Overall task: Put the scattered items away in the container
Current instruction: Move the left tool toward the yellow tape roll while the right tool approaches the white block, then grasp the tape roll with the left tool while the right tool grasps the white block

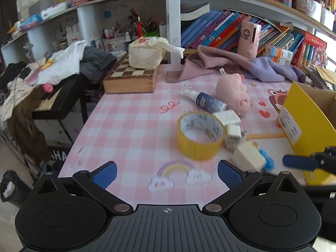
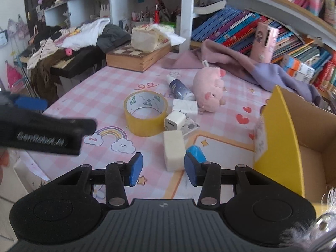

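Note:
The scattered items lie mid-table on the pink checked cloth (image 2: 100, 88): a yellow tape roll (image 2: 145, 115), a white charger cube (image 2: 175, 122), a white block (image 2: 173, 151), a blue lump (image 2: 196, 152), a dark bottle (image 2: 180, 89) and a pink plush pig (image 2: 210, 90). The cardboard box (image 2: 281, 138) with a yellow flap stands at the right. My right gripper (image 2: 164, 169) is open but narrow, with the block's near end beside its right pad and a gap on the left. My left gripper (image 1: 167, 175) is open wide and empty, short of the tape roll (image 1: 199, 136).
A wooden chessboard case (image 1: 130, 77) with a tissue pack (image 1: 147, 54) on it sits at the back left. A purple garment (image 1: 241, 63) lies at the back under the bookshelves. The table's left edge drops to a keyboard stand piled with clothes (image 1: 52, 69).

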